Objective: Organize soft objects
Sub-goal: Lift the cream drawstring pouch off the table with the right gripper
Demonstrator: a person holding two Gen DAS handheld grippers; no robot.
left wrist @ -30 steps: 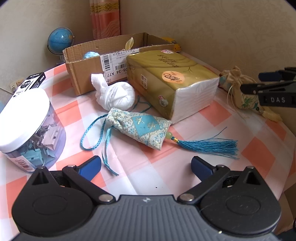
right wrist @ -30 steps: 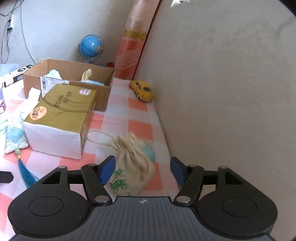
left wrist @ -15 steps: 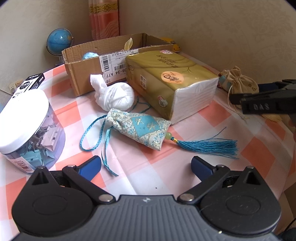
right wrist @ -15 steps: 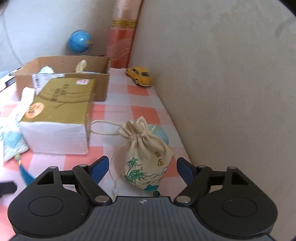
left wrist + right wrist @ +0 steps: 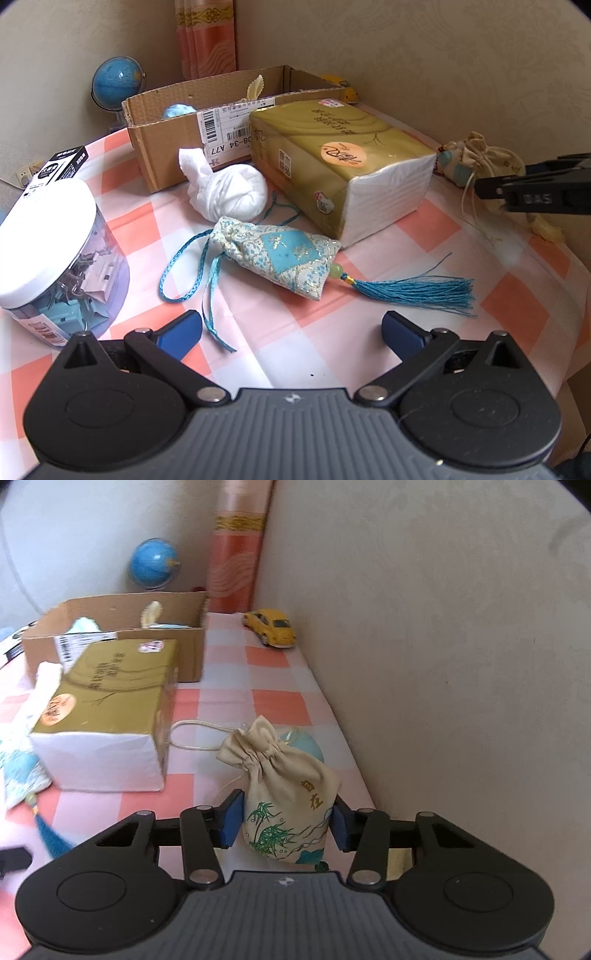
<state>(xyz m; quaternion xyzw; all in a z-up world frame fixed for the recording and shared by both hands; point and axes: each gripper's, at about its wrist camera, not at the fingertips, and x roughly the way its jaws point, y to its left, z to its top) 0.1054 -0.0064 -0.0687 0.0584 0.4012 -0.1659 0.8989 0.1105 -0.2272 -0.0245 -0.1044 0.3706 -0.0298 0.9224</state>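
Note:
A beige drawstring pouch [image 5: 291, 797] with green bamboo print stands by the wall; it also shows in the left wrist view [image 5: 487, 158]. My right gripper [image 5: 284, 825] has closed on the pouch, both pads touching its sides. My left gripper [image 5: 291, 328] is open and empty above the checked cloth, just short of a blue patterned sachet [image 5: 280, 254] with a tassel. A white cloth bundle [image 5: 225, 192] lies behind the sachet. An open cardboard box [image 5: 177, 147] holds soft items.
A gold tissue pack [image 5: 340, 158] lies mid-table. A clear jar of binder clips [image 5: 51, 254] stands at left beside a black box [image 5: 59, 166]. A yellow toy car [image 5: 273, 627], a globe [image 5: 153, 563] and a rolled mat stand at the back. The wall is close on the right.
My right gripper moved forward around the beige pouch and its jaws closed onto it. The left gripper has barely moved.

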